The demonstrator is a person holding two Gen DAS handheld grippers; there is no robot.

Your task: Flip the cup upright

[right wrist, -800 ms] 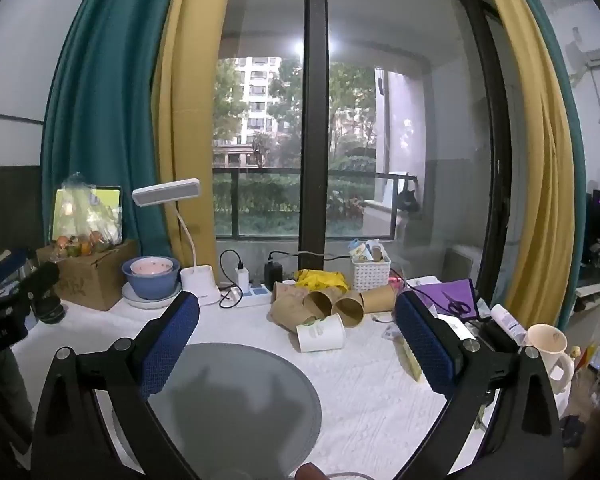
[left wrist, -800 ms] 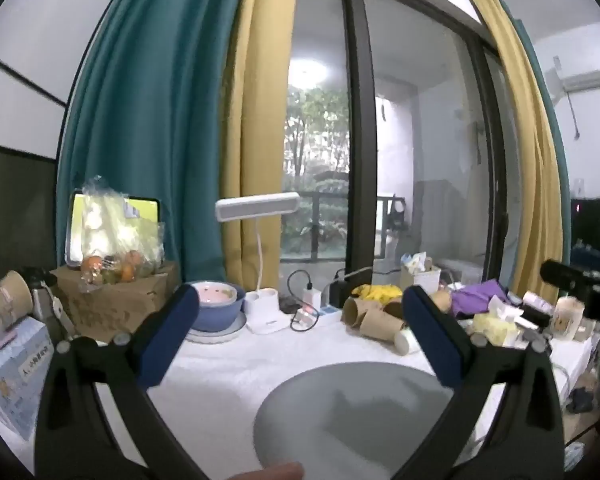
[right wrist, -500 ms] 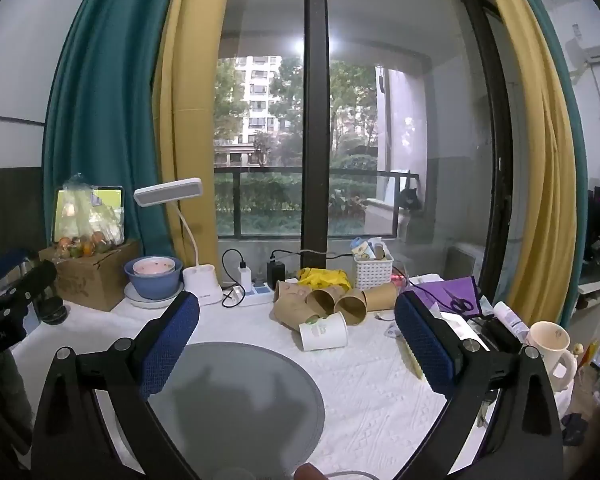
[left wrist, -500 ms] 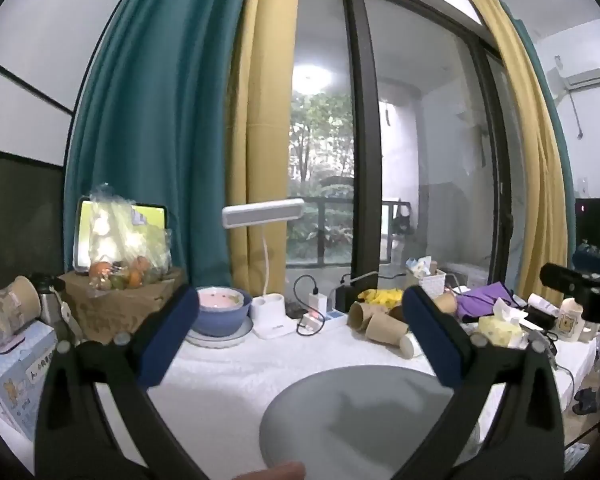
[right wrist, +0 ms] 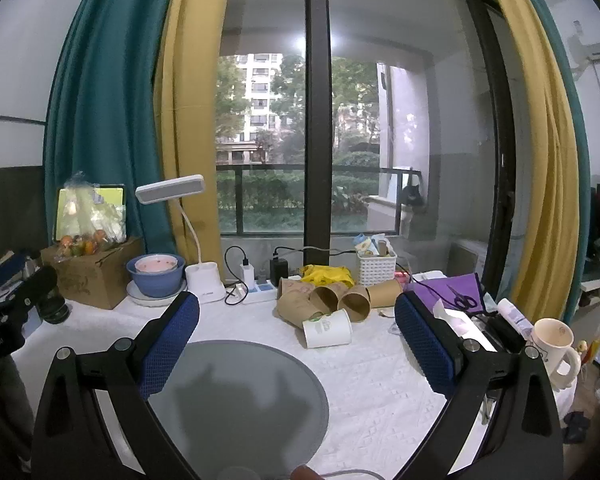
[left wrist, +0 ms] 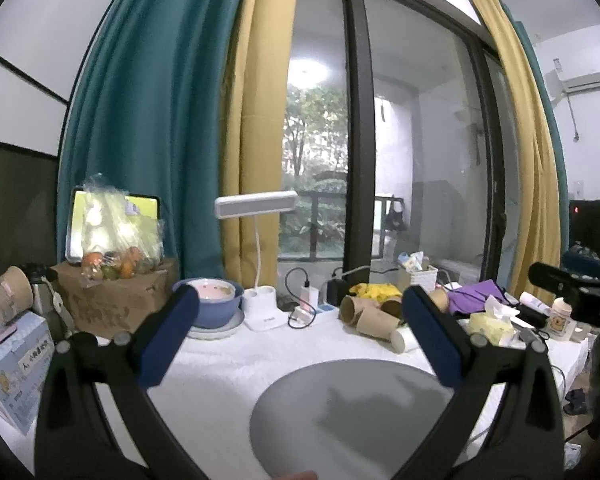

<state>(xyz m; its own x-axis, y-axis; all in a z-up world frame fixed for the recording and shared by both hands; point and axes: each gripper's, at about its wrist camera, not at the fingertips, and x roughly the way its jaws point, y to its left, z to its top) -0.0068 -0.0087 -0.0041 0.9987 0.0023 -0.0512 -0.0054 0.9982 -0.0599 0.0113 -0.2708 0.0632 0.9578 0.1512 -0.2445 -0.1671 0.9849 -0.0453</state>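
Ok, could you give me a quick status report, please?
Left gripper open, right gripper open, both empty. White cup on its side, untouched. Brown cups crowd behind it.

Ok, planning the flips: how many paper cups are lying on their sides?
5: white cup in front; behind it, leftmost brown cup, second brown cup, third brown cup, rightmost brown cup. Others may hide in the pile.

white cup [right wrist: 327, 328] | brown cups [right wrist: 354, 300] | blue bowl [right wrist: 155, 280] | grey mat [right wrist: 240, 400]
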